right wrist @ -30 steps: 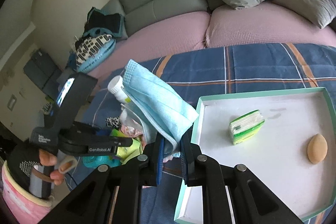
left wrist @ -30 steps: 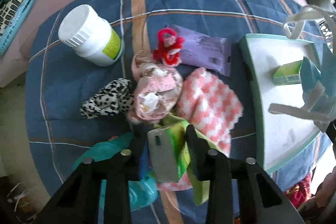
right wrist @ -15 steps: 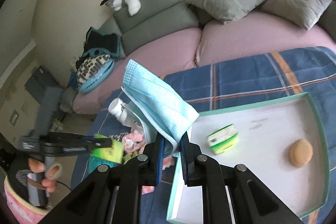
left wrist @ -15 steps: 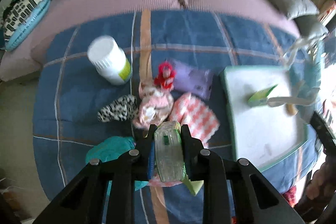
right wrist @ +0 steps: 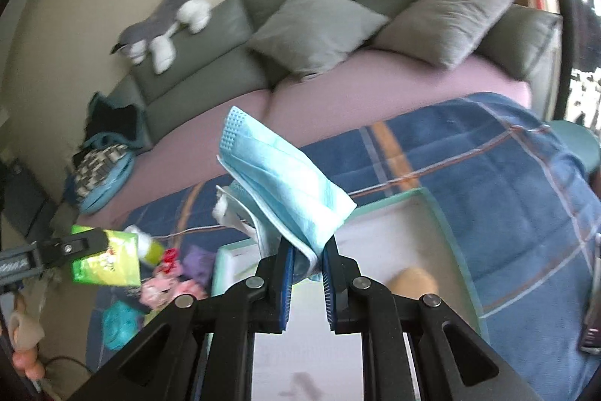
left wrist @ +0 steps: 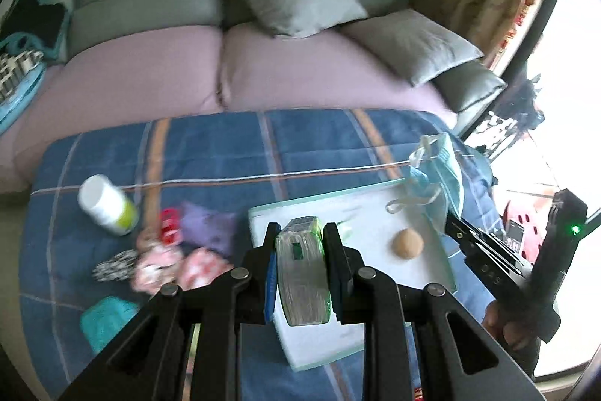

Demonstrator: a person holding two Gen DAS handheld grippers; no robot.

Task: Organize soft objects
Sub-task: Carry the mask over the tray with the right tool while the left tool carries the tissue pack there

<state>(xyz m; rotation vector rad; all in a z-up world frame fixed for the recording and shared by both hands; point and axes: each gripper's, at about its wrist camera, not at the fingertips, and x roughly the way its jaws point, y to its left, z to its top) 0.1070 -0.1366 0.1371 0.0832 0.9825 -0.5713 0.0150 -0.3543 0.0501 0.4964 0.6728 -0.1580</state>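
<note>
On the plaid blanket [left wrist: 210, 153], one white plastic bottle [left wrist: 107, 205] lies beside crumpled soft cloths. The left gripper [left wrist: 300, 250] clamps one glossy green tissue pack [left wrist: 302, 273] above the white tray [left wrist: 432, 273]. The right gripper [right wrist: 306, 262] pinches one pleated blue face mask [right wrist: 285, 175] over the tray, which holds one round tan sponge [left wrist: 408, 244].

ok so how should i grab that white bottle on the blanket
The bottle lies tilted on its side on the blanket, cap toward the sofa. Probably best to grip across the round body at the green label, coming straight down, jaws spanning its width. The left side is free; a red item sits close on its right.
</note>
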